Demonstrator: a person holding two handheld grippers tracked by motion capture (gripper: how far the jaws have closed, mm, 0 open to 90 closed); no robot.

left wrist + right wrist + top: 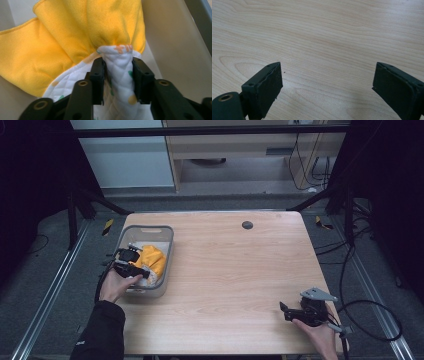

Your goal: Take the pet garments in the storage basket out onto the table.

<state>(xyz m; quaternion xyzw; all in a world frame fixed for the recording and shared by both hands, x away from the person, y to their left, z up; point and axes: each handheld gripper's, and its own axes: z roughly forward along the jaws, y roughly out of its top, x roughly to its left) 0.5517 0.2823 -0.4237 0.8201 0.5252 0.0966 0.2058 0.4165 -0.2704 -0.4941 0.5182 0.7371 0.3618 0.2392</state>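
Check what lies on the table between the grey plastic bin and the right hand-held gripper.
Bare wood: in the high view, nothing sits between the grey plastic bin and the right hand-held gripper.

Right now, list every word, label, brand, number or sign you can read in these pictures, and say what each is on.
None can be read.
White quilted cloth, pinched by the left gripper in the grey bin: orange and green printed marks, no legible text.
Yellow cloth, wooden table, right gripper: no lettering.
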